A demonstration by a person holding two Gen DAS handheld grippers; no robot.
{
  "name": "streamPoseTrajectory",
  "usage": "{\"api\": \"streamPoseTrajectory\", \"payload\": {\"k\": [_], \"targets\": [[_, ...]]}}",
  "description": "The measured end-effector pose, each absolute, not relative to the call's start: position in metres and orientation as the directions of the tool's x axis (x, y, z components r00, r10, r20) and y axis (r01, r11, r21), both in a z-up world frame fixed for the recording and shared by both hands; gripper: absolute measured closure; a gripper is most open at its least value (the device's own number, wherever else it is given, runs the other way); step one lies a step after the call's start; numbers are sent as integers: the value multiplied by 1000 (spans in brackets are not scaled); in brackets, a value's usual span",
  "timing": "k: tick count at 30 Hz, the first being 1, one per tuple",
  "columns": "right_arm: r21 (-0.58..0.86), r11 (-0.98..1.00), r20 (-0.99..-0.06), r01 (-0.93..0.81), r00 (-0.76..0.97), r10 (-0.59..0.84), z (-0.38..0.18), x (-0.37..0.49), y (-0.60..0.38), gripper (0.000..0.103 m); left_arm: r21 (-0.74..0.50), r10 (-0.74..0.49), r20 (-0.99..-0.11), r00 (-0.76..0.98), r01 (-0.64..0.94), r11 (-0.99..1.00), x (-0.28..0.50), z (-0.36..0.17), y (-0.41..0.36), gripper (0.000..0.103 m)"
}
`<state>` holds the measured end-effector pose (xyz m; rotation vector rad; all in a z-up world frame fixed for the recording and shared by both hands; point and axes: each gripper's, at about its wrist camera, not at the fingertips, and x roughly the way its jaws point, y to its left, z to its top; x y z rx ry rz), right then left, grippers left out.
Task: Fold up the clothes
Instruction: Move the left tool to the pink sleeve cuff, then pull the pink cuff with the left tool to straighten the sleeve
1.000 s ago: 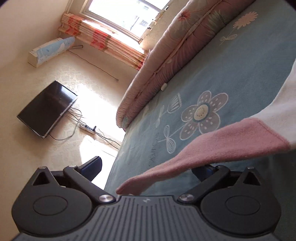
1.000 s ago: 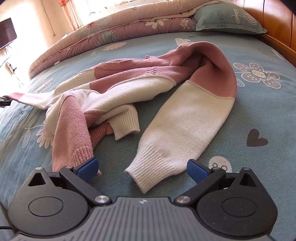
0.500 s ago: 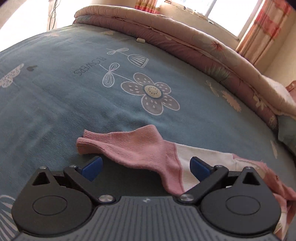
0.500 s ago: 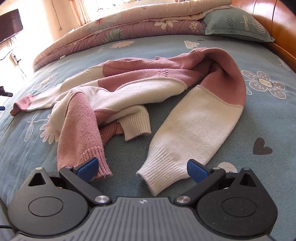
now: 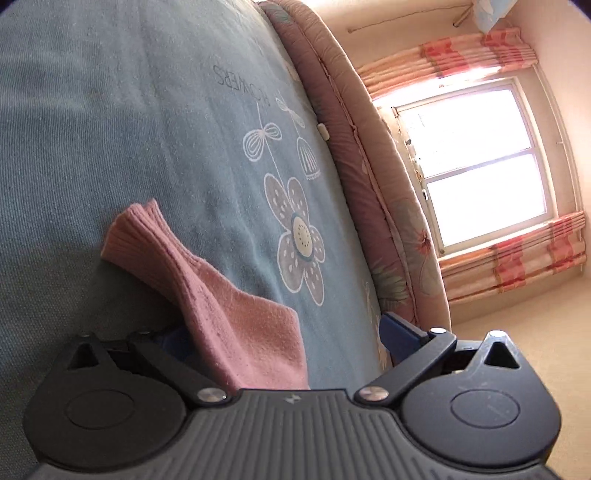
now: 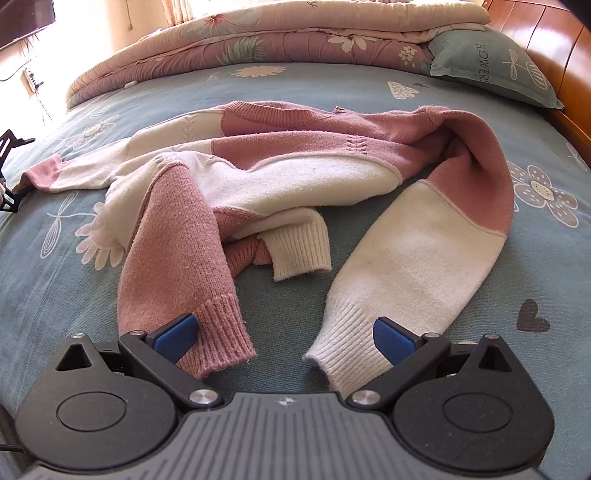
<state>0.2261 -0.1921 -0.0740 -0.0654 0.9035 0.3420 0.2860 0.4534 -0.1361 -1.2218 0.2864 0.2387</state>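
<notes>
A pink and white knitted sweater (image 6: 295, 177) lies crumpled on the blue flowered bedsheet (image 6: 424, 103). One pink sleeve end (image 6: 218, 328) and one white ribbed cuff (image 6: 343, 350) reach toward my right gripper (image 6: 284, 338). It is open, and both cuffs lie between its blue pads (image 6: 175, 334). Far left, another pink cuff (image 6: 44, 173) stretches out beside my left gripper (image 6: 9, 173). In the left wrist view that pink cuff (image 5: 207, 295) lies between the spread fingers of my left gripper (image 5: 284, 338), which is open. It hides the left pad; the right pad (image 5: 397, 336) is bare.
A rolled floral quilt (image 6: 277, 40) runs along the bed's far side, with a blue-green pillow (image 6: 491, 66) and a wooden headboard (image 6: 546, 37) at the right. A window (image 5: 476, 177) with striped curtains lies beyond the bed, and a dark screen (image 6: 22, 18) hangs at the far left.
The left gripper has rolled and closed in on the pink cuff, which now reaches deep between its fingers. The right gripper has moved nearer the two cuffs.
</notes>
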Motion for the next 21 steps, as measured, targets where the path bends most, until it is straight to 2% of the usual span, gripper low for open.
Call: {"api": "streamPoseTrajectory", "payload": {"k": [2,5,8,12,15,19,21], "targets": [[76,943,-785,-325,564,257,-75,228,-186,0,-883,140,-258,956,-292,369,271,-119,463,3],[59,936,-786,-347,562,258,-74,228,-177,0,-842,232,-241,942,-322,433,251,-96,481,3],[46,929,-785,-366,563,261,-74,228,-170,0,-727,291,-361,886,-463,508,243,-76,494,3],[64,927,-790,-370,549,273,-77,228,-164,0,-484,311,-503,806,-561,671,250,-59,472,3],[71,926,-793,-371,542,278,-80,228,-160,0,-343,275,-548,790,-513,787,270,-57,440,3],[76,925,-801,-372,530,278,-83,228,-159,0,-126,218,-610,762,-364,923,315,-70,371,2],[88,927,-803,-365,524,283,-86,229,-160,0,4,228,-620,751,-288,958,329,-81,334,2]]}}
